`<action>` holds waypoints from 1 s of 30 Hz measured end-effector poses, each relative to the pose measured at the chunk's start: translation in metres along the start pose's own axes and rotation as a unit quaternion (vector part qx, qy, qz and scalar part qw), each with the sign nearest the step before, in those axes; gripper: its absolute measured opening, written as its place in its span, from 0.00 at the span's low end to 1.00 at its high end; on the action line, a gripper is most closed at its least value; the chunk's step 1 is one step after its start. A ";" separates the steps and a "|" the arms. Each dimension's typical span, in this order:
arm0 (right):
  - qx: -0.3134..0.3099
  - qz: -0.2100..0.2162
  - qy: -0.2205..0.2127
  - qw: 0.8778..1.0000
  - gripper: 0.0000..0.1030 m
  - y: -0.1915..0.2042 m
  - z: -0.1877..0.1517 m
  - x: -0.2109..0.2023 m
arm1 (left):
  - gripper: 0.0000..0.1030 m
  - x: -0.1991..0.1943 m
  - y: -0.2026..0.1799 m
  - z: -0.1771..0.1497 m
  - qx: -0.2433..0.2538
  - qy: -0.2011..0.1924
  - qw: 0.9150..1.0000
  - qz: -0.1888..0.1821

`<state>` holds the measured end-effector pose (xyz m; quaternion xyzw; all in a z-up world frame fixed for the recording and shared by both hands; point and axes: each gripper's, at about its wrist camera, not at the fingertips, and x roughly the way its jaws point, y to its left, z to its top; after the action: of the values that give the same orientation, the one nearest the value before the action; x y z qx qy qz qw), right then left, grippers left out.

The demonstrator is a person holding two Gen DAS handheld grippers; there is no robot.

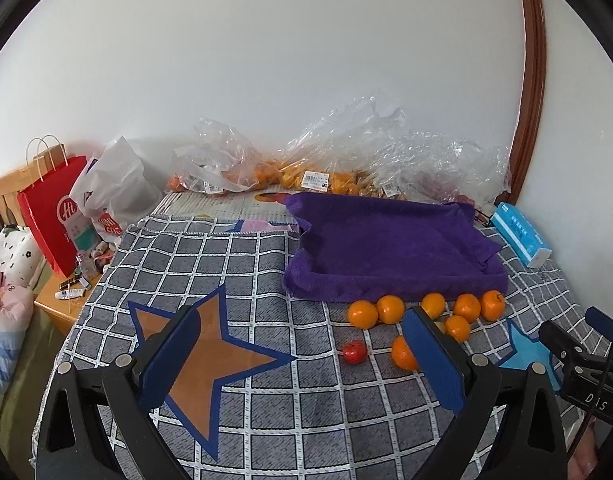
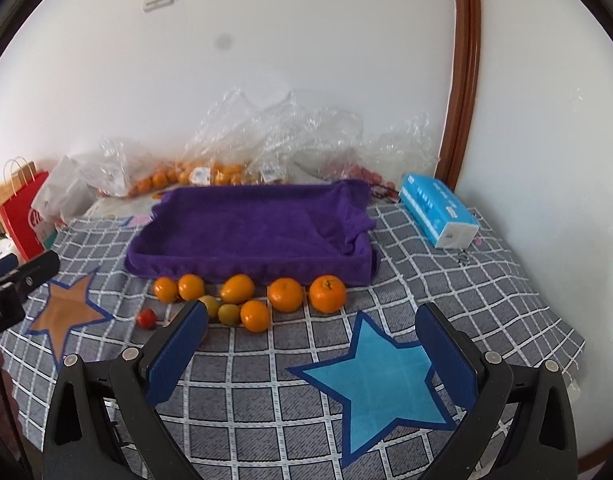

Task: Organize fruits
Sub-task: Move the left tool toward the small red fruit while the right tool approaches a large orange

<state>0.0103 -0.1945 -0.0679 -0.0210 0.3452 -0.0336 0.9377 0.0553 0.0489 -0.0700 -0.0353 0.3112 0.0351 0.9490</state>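
Note:
Several oranges (image 2: 285,294) lie in a row on the checked cloth just in front of a tray lined with purple cloth (image 2: 250,228); they also show in the left wrist view (image 1: 390,309), before the same tray (image 1: 386,248). Two small yellow-green fruits (image 2: 228,313) and a small red fruit (image 2: 146,317) lie beside them; the red fruit shows in the left wrist view (image 1: 354,352). My left gripper (image 1: 302,356) is open and empty, left of the fruits. My right gripper (image 2: 312,352) is open and empty above a blue star patch.
Clear plastic bags of fruit (image 2: 210,172) lie along the wall behind the tray. A blue tissue pack (image 2: 438,210) lies right of the tray. A red paper bag (image 1: 50,216) and a white bag (image 1: 114,188) stand at the left, off the table's edge.

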 end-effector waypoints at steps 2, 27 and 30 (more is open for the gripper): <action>0.001 0.012 0.017 1.000 0.97 0.000 -0.005 0.015 | 0.98 0.012 0.005 -0.003 0.004 0.014 1.000 0.000; 0.046 0.012 0.064 0.997 0.58 -0.041 -0.016 0.119 | 0.81 0.093 0.020 -0.030 -0.012 0.108 0.993 -0.052; 0.045 0.019 0.071 0.996 0.53 -0.042 -0.014 0.132 | 0.71 0.100 0.010 -0.033 -0.003 0.116 0.991 -0.073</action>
<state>0.0999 -0.2471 -0.1609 0.0304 0.4096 -0.0327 0.9112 0.1154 0.0602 -0.1558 -0.0650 0.4153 -0.0378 0.9066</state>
